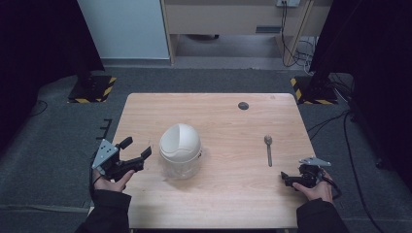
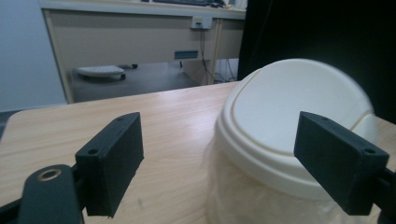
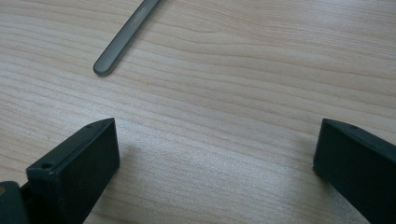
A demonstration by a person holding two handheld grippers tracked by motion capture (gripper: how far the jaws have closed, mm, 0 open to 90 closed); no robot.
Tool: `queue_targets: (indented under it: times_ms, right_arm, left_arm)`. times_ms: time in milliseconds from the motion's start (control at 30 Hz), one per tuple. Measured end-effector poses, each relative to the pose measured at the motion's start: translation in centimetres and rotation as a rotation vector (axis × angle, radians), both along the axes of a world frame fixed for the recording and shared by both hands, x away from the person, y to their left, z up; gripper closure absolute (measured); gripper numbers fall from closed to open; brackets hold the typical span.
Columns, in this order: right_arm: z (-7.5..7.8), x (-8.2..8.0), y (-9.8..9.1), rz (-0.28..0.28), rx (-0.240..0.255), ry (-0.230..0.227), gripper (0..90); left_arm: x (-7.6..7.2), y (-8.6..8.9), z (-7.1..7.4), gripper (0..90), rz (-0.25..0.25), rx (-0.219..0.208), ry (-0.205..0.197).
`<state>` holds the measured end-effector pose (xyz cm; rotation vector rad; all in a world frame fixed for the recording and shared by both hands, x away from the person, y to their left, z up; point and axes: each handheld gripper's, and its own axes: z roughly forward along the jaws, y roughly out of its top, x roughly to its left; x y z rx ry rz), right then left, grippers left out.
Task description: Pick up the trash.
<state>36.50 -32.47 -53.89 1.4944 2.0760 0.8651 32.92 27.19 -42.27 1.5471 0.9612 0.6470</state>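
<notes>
- We saw a light wooden table (image 1: 228, 194) with 2 things on it: a container (image 1: 180, 162) with a clear body and a domed white lid (image 1: 180, 141), left of the middle, and a metal spoon (image 1: 268, 148) over toward the right side.
- We saw the left gripper (image 1: 137, 148) held by the person's left hand (image 1: 111, 180) at the table's left edge, just beside the container, pointing toward it.
- In the left gripper view (image 2: 219, 154) its 2 black jaws stood wide apart with nothing between them; the container's lid (image 2: 289, 121) sat close ahead, partly behind the right-hand jaw, and we could not tell whether that jaw touched it.
- The lid was off-white with a raised rim and a curved seam across its top; the body (image 2: 233, 196) below it looked frosted and blurred.
- We saw the right gripper (image 1: 290, 180) low near the table's front right corner, held by the person's right hand (image 1: 318, 190), with a grey plate (image 1: 315, 161) on top.
- In the right gripper view (image 3: 217, 161) its jaws were spread wide, close over bare wood (image 3: 233, 93), gripping nothing.
- The spoon lay with its bowl away from the person and its handle pointing back; the handle's end (image 3: 122, 39) showed just ahead of the right gripper, apart from both jaws.
- A small dark round mark (image 1: 243, 105) sat near the far edge of the table.
</notes>
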Motion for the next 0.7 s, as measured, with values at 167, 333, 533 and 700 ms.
queue_targets:
  times_ms: [167, 333, 533, 700]
  right_arm:
    - [0.0, 0.0, 0.0, 0.001, 0.000, 0.000, 0.6]
    - [0.0, 0.0, 0.0, 0.000, 0.000, 0.000, 0.6]
    - [0.0, 0.0, 0.0, 0.000, 0.000, 0.000, 0.6]
    - [0.0, 0.0, 0.0, 0.000, -0.001, 0.000, 0.6]
  left_arm:
    - [-0.1, -1.4, 0.5, 15.3, -0.048, 0.008, -0.018]
    - [0.1, -3.0, 0.6, 15.2, -0.083, 0.012, -0.019]
    - [0.4, -4.6, 0.4, 15.2, -0.118, 0.035, -0.008]
    - [0.8, -5.9, 0.1, 14.6, -0.146, 0.065, 0.004]
